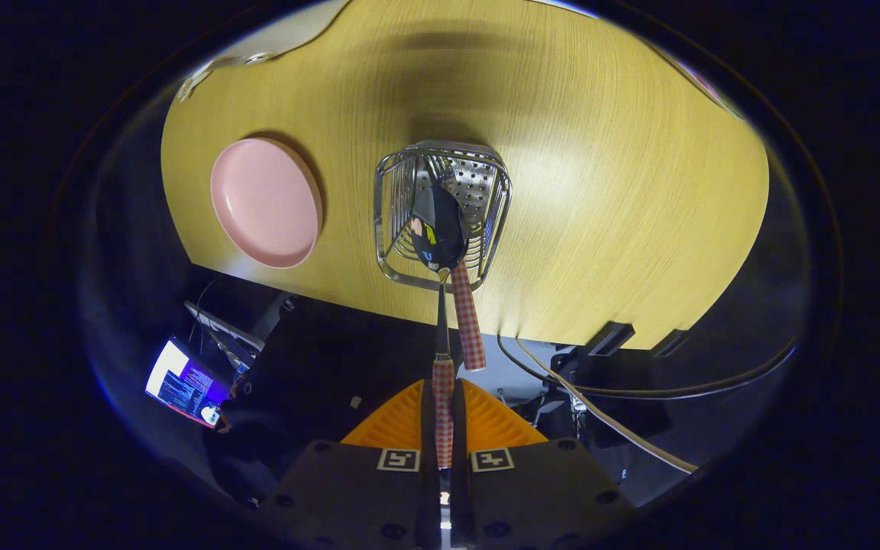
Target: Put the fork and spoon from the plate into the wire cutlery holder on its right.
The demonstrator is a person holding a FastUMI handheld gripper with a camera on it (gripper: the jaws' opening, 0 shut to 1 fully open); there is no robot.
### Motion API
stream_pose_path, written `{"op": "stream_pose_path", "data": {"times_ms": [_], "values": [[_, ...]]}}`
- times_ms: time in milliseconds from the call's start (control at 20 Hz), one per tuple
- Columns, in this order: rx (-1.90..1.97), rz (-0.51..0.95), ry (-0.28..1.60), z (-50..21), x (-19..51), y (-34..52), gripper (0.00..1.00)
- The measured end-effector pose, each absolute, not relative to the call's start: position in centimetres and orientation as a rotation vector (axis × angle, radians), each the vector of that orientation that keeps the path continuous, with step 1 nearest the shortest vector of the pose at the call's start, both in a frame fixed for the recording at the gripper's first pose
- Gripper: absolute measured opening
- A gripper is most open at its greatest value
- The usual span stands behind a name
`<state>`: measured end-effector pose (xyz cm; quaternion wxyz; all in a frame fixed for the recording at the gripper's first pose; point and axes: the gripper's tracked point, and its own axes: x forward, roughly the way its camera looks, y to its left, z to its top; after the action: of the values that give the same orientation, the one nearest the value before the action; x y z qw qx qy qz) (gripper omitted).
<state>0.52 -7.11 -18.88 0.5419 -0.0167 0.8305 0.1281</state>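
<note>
The light wooden bench [623, 191] carries a pink plate [264, 202] and, near its right, a wire cutlery holder [440, 218].

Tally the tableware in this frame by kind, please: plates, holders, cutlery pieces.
Plates: 1, pink plate, nothing on it
Wire cutlery holders: 1
Cutlery pieces: 2, spoon gripped by the fingers of the gripper, second checked handle already in the holder
Total: 4

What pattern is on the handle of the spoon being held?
Red-and-white checks, clearest in the gripper view on the spoon clamped in the hand-held gripper.
</note>
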Motion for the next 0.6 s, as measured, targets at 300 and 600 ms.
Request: {"op": "stream_pose_path", "data": {"times_ms": [300,600], "values": [[-0.041,0.254,2.022,-20.6,2.5,-5.7,0.1],[-0.011,0.254,2.005,-21.3,3.6,-5.2,0.16]]}}
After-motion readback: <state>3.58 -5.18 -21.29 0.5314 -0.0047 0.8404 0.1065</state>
